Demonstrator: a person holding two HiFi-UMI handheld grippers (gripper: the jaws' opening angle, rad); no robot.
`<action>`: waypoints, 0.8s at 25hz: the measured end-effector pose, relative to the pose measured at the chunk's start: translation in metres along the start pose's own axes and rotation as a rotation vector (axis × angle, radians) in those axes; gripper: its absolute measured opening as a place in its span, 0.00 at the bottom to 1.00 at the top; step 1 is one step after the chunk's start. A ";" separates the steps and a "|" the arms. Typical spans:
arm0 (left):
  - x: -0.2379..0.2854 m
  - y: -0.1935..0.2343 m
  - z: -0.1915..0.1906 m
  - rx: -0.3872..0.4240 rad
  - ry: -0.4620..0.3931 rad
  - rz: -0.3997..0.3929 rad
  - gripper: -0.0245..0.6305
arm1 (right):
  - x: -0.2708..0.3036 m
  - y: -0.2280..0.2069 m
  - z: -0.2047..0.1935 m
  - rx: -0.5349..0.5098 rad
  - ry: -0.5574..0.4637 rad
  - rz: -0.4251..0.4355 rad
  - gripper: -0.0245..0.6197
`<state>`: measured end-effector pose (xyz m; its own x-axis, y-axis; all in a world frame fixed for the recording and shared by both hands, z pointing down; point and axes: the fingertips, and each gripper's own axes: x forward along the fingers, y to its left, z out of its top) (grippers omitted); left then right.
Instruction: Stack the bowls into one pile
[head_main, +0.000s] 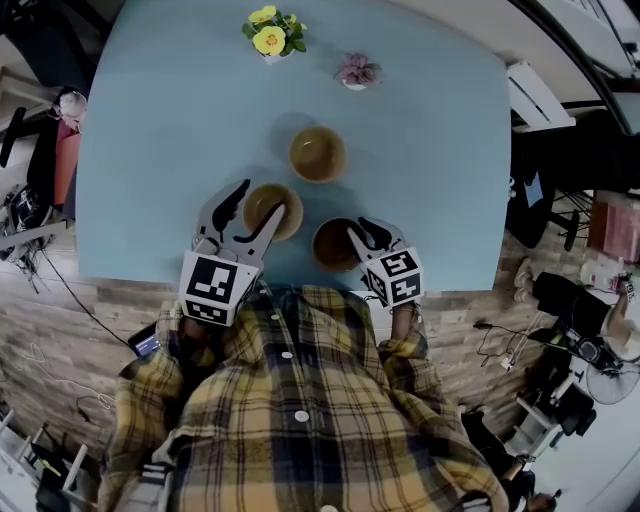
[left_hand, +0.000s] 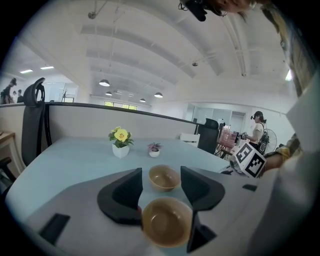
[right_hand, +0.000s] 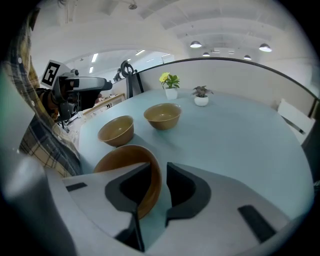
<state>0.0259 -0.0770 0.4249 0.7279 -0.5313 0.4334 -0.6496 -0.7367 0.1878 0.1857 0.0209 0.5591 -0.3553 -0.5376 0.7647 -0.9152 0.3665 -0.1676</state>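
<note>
Three brown bowls sit on the light blue table (head_main: 150, 150). The far bowl (head_main: 318, 153) (left_hand: 164, 178) (right_hand: 162, 115) stands alone. My left gripper (head_main: 265, 198) (left_hand: 161, 172) is open, and the near-left bowl (head_main: 265, 205) (left_hand: 166, 221) (right_hand: 116, 130) lies between its jaws, close to their base. My right gripper (head_main: 362, 235) (right_hand: 159, 170) straddles the right rim of the near-right bowl (head_main: 333, 245) (right_hand: 127, 157). One finger is inside the bowl, the other outside. A thin gap shows between the rim and the outer finger.
A white pot of yellow flowers (head_main: 270, 35) (left_hand: 120, 142) and a small pink plant (head_main: 357, 70) (left_hand: 154, 149) stand at the table's far side. The near table edge runs just behind both grippers. Chairs and clutter surround the table; a person (left_hand: 258, 127) stands far off.
</note>
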 end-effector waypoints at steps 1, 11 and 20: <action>0.000 0.000 0.000 -0.001 0.002 0.000 0.39 | 0.000 0.000 0.000 -0.003 0.003 0.001 0.18; 0.003 0.000 -0.001 -0.006 0.005 -0.001 0.38 | -0.006 0.000 0.008 -0.027 -0.015 0.038 0.08; 0.001 0.003 0.000 -0.009 -0.004 0.014 0.38 | -0.019 -0.005 0.036 -0.104 -0.056 0.004 0.07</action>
<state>0.0250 -0.0795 0.4261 0.7198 -0.5432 0.4322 -0.6614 -0.7256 0.1897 0.1905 0.0019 0.5234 -0.3714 -0.5763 0.7279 -0.8901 0.4441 -0.1026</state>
